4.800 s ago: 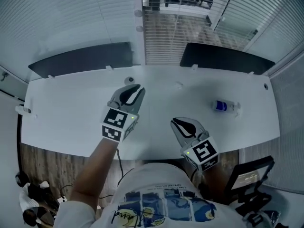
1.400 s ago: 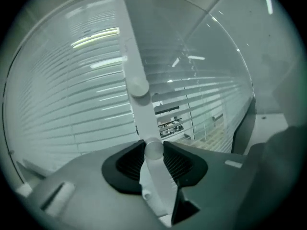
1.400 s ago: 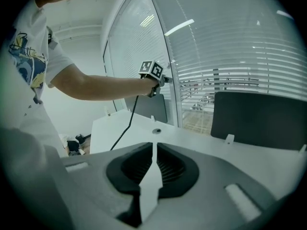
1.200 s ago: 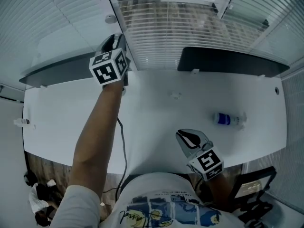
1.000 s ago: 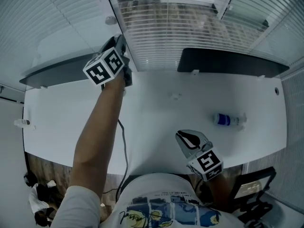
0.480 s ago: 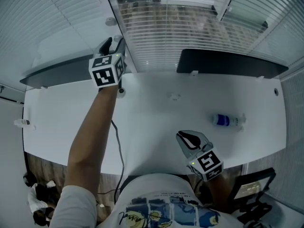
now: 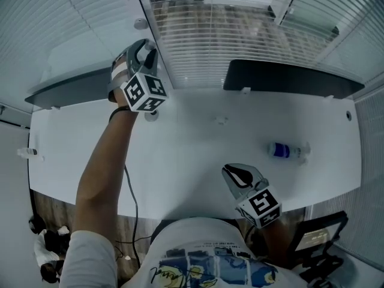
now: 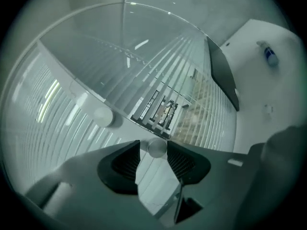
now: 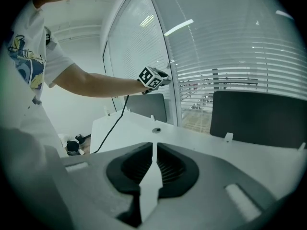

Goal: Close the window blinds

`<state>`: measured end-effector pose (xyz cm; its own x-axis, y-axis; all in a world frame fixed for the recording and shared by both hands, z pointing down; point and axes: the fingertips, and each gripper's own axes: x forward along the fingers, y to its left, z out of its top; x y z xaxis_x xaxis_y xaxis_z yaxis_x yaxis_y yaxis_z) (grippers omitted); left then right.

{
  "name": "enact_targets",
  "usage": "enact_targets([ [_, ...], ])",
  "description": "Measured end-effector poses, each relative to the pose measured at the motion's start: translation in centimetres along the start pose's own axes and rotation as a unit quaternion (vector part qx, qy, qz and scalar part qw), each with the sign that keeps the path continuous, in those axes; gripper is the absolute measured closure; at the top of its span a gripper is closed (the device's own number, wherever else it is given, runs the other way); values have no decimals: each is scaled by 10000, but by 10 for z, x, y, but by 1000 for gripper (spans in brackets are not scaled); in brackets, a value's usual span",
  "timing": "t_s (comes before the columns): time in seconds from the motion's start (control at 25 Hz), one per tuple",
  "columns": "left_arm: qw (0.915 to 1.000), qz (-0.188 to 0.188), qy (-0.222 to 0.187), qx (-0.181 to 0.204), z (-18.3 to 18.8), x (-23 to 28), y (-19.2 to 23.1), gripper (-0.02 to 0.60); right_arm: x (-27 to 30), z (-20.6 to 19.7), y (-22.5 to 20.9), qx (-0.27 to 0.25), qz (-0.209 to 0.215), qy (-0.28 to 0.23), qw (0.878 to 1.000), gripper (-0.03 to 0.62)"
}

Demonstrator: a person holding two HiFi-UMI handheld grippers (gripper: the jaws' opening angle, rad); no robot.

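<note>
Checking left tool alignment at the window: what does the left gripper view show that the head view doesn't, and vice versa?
Left gripper view only: the jaws of the left tool, which have just been opening, stand apart with a round knob between their tips. Head view only: the right tool and the person's forearm. Both: the blinds, the table, the bottle.

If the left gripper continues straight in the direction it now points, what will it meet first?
Most likely the small round knob beside the blinds. It sits right at the tips of the left gripper, whose jaws have just been opening and stand apart around it. Depth is hard to judge.
</note>
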<state>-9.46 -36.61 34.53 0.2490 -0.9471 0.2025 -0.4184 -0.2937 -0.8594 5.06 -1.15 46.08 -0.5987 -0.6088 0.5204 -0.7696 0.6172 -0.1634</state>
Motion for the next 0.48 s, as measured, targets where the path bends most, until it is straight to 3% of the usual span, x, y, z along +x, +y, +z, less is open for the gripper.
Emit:
enact_targets([
  [0.28, 9928, 35, 92, 1196, 1, 5, -12, 403, -1, -2, -2, 46, -20, -8, 10000, 577],
  [0.48, 9878, 153, 113, 1548, 0, 5, -12, 448, -2, -4, -3, 58, -40, -11, 10000, 577],
])
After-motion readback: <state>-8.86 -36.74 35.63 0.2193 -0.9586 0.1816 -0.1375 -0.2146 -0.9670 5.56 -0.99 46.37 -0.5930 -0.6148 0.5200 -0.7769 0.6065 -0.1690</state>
